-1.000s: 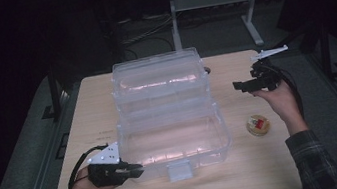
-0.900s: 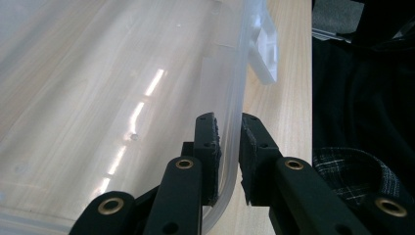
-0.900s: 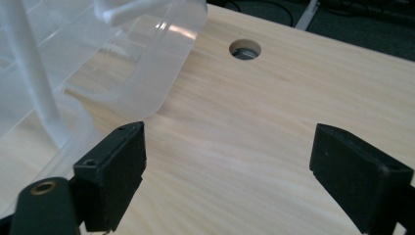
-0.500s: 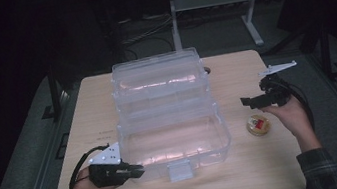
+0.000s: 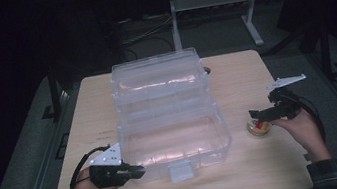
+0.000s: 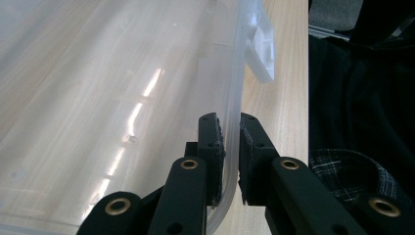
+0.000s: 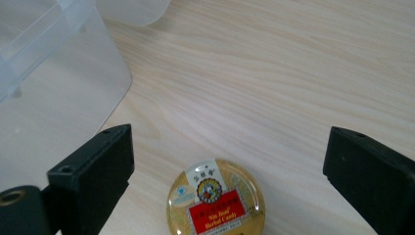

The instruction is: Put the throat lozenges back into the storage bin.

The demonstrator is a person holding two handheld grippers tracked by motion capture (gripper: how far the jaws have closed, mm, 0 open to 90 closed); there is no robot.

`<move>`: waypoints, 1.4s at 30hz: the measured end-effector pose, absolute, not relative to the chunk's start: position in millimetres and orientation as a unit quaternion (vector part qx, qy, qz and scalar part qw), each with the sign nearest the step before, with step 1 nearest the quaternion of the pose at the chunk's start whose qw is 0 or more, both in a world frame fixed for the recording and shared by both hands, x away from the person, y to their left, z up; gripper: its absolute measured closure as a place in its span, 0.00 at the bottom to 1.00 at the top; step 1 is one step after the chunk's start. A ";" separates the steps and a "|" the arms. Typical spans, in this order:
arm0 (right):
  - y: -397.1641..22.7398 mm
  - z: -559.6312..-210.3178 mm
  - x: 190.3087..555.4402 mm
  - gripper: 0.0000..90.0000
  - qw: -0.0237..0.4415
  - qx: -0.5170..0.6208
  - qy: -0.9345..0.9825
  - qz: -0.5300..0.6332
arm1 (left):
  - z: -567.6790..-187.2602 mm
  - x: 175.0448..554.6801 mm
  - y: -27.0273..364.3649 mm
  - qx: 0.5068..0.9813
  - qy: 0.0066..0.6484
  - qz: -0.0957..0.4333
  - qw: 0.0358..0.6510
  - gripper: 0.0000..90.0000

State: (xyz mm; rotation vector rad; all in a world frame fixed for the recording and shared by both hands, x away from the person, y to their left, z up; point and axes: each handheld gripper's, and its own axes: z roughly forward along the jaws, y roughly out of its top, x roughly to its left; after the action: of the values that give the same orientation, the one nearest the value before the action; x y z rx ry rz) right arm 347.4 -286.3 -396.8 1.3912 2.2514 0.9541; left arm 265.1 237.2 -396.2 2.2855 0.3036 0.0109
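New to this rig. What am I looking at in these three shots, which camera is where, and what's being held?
No robot arm here: a person holds a two-jaw gripper in each hand. The high view looks down on the wooden table. The other two cameras ride on the grippers and look along their black jaws. On the table stand a clear plastic box with its lid up and a small round candy tin. The left gripper is clamped on the box's front wall, which sits pinched between the pads in the left gripper view. The right gripper holds nothing: its jaws stand wide open above the tin, having just been opening.
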 end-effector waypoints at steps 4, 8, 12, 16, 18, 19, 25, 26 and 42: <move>-289.5 -400.2 341.1 0.06 0.160 0.490 0.789 0.334 | -396.1 265.3 237.3 0.906 0.119 0.004 0.405 0.91; -290.4 -404.7 336.3 0.07 0.155 0.490 0.791 0.330 | -396.0 265.3 237.2 0.906 0.119 0.003 0.405 0.90; -290.4 -410.3 332.5 0.07 0.152 0.491 0.794 0.325 | -396.0 265.5 237.3 0.907 0.119 0.003 0.405 0.91; -290.3 -418.6 329.6 0.07 0.146 0.492 0.798 0.317 | -396.0 265.5 237.3 0.907 0.118 0.003 0.405 0.90; -290.3 -422.8 328.0 0.07 0.144 0.494 0.798 0.313 | -396.0 265.5 237.3 0.907 0.118 0.003 0.405 0.90; -290.5 -424.9 327.3 0.07 0.140 0.494 0.799 0.312 | -396.0 265.5 237.4 0.907 0.118 0.002 0.405 0.90; -292.4 -432.2 324.2 0.07 0.139 0.495 0.799 0.313 | -396.0 265.4 237.4 0.906 0.119 0.002 0.406 0.91; -292.6 -433.4 324.2 0.07 0.137 0.495 0.800 0.311 | -395.9 265.5 237.5 0.907 0.118 0.002 0.405 0.91; -284.9 -453.5 331.5 0.13 0.132 0.491 0.810 0.293 | -396.0 266.0 237.8 0.907 0.117 0.001 0.405 0.91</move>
State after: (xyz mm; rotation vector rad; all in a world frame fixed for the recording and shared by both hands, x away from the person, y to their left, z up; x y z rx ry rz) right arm 331.5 -284.9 -453.5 1.4252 2.3501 0.8502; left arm 266.0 237.8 -396.0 2.2882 0.2944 0.0025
